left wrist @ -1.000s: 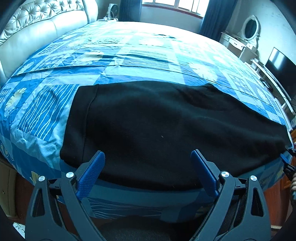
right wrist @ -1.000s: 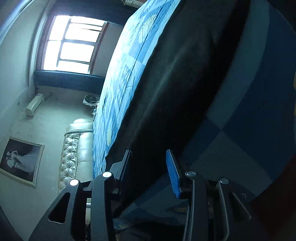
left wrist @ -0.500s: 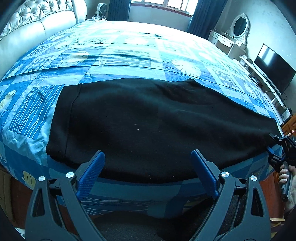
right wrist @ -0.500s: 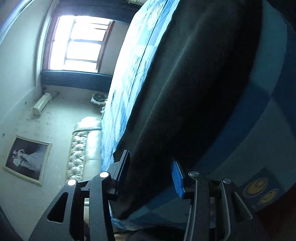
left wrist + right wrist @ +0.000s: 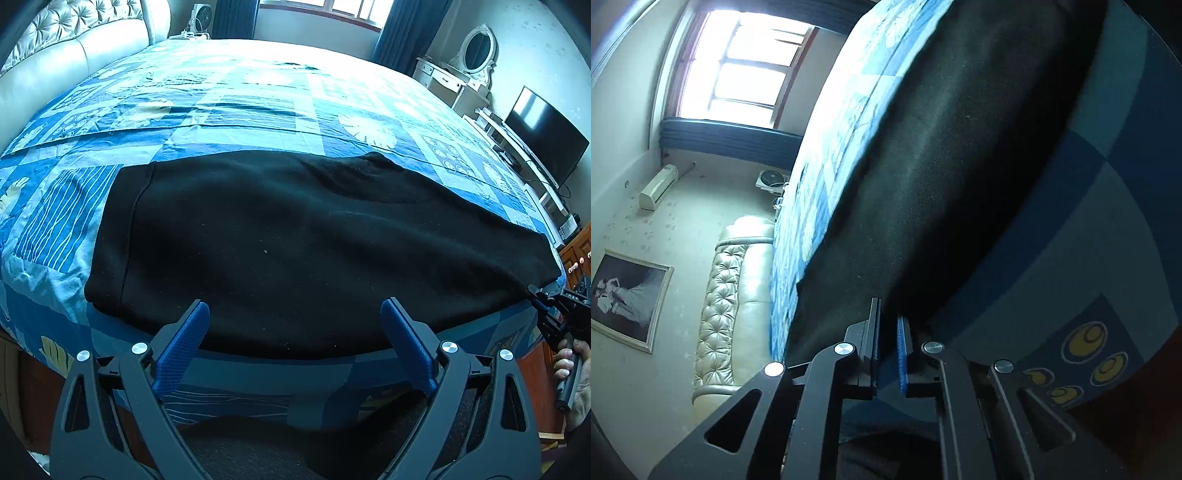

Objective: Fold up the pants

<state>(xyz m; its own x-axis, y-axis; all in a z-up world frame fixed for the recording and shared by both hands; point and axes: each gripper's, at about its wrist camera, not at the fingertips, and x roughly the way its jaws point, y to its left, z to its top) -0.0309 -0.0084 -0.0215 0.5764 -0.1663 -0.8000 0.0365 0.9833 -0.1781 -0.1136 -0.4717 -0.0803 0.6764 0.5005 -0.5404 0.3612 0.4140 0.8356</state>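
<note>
Right gripper (image 5: 888, 332) pinches the black pants' (image 5: 295, 243) cuff on the bed (image 5: 258, 96); left gripper (image 5: 295, 332) hovers wide open, empty.

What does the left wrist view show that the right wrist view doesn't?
Left wrist only: the open left gripper over the near hem, the pants' full spread, the TV, the mirror and the hand on the right gripper.
Right wrist only: the right gripper's pads pinched on the pants' corner, the picture and the air conditioner.
Both: pants, bedspread, headboard, window.
</note>
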